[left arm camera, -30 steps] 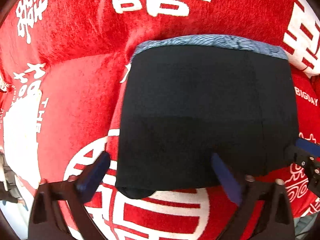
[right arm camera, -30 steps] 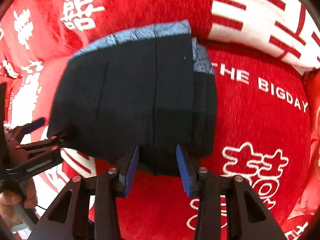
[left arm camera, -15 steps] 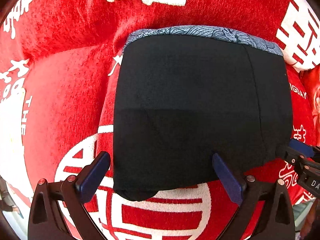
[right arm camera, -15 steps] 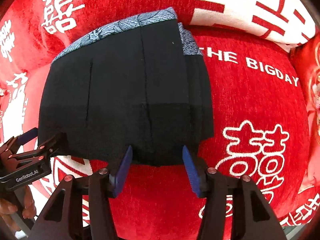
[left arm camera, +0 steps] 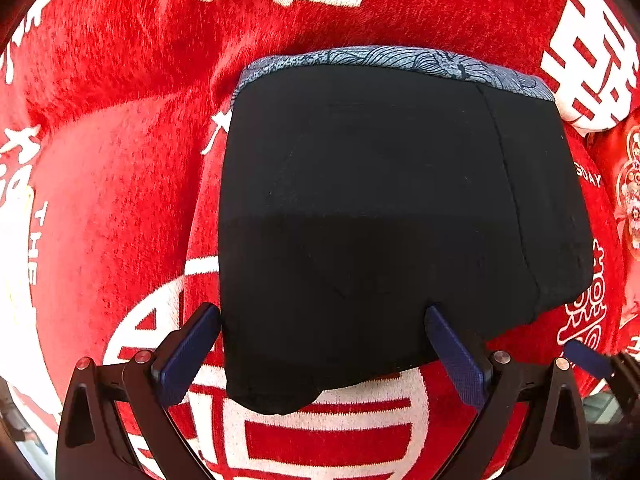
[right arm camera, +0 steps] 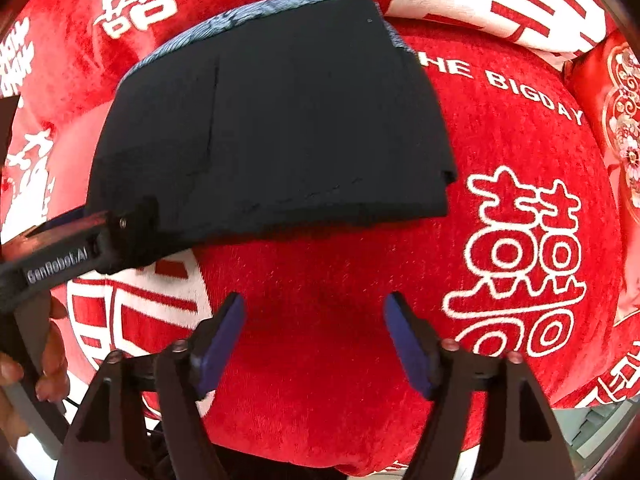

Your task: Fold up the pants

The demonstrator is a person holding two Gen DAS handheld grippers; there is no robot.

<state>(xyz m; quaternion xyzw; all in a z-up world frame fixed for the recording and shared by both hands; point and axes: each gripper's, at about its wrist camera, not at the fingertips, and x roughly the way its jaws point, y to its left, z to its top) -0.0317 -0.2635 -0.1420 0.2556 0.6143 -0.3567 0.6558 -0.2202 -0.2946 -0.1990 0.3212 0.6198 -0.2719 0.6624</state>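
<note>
The black pants [left arm camera: 392, 216] lie folded into a compact block with a blue patterned waistband [left arm camera: 400, 60] at the far edge. They rest on a red blanket [left arm camera: 112, 184] and also show in the right wrist view [right arm camera: 280, 120]. My left gripper [left arm camera: 320, 352] is open, its fingers straddling the pants' near edge. My right gripper [right arm camera: 316, 344] is open and empty, a little short of the pants' near edge. The left gripper shows at the left of the right wrist view [right arm camera: 80, 252], touching the pants' left corner.
The red blanket [right arm camera: 500, 152] carries white characters and the words "THE BIGDAY" [right arm camera: 520, 92]. A red patterned cushion [right arm camera: 624, 128] lies at the far right. The blanket's front edge [right arm camera: 520, 432] is near the right gripper.
My right gripper has opened wider and pulled back from the pants' near edge. My left gripper has stayed open around the near edge and moved slightly closer.
</note>
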